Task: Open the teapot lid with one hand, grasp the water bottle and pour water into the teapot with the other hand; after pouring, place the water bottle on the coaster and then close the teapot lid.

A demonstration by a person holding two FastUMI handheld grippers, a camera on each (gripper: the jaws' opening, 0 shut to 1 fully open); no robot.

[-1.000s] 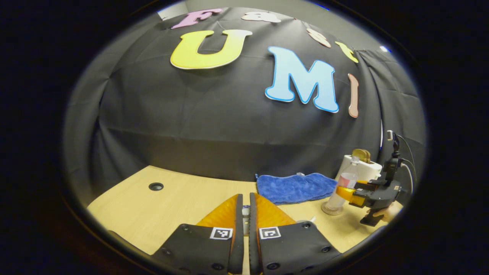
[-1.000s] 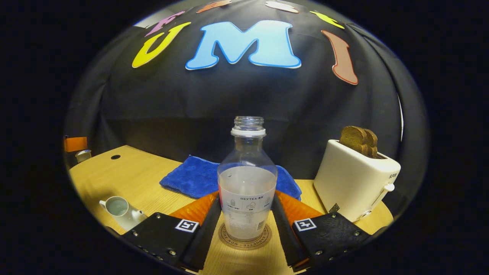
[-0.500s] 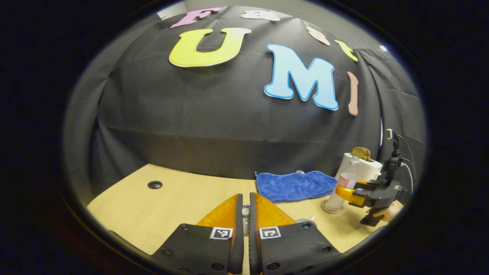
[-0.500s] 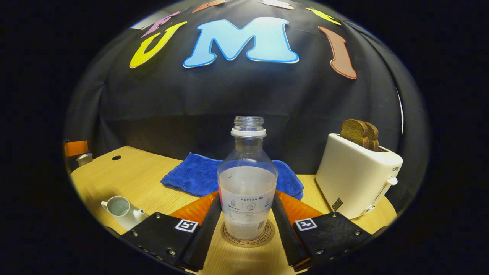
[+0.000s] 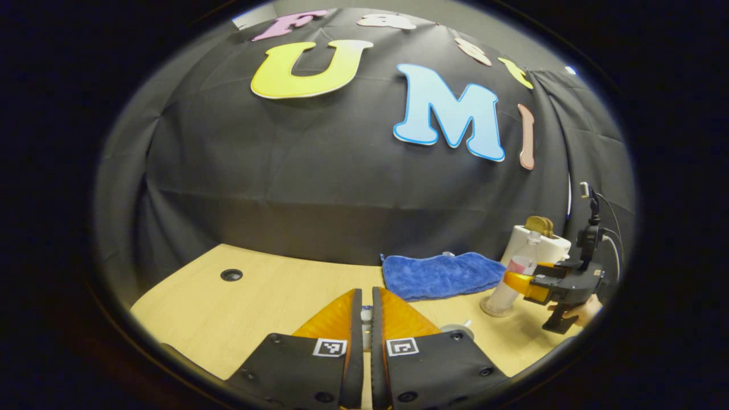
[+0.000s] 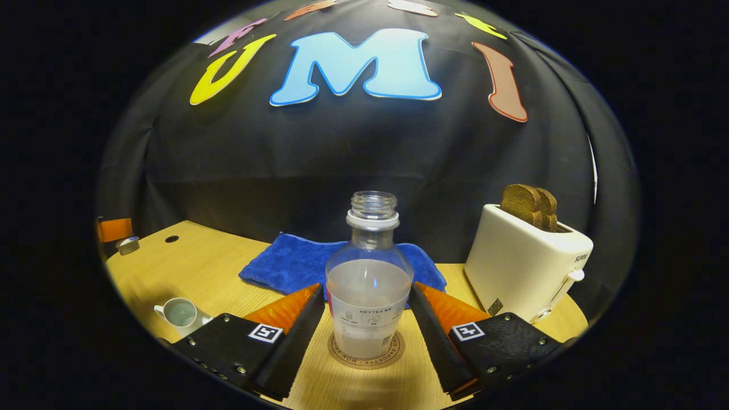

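At lower centre of the right gripper view, the clear plastic water bottle (image 6: 369, 285) stands upright on the round brown coaster (image 6: 366, 353) between my right gripper's (image 6: 367, 310) spread fingers, untouched, while my left gripper (image 5: 363, 319) pinches a small, half-hidden object.

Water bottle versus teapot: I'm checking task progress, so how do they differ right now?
The water bottle is tall and clear; the teapot is squat and white. The water bottle stands on the coaster; the teapot sits on the bare table. Both are upright, open-topped and hold liquid.
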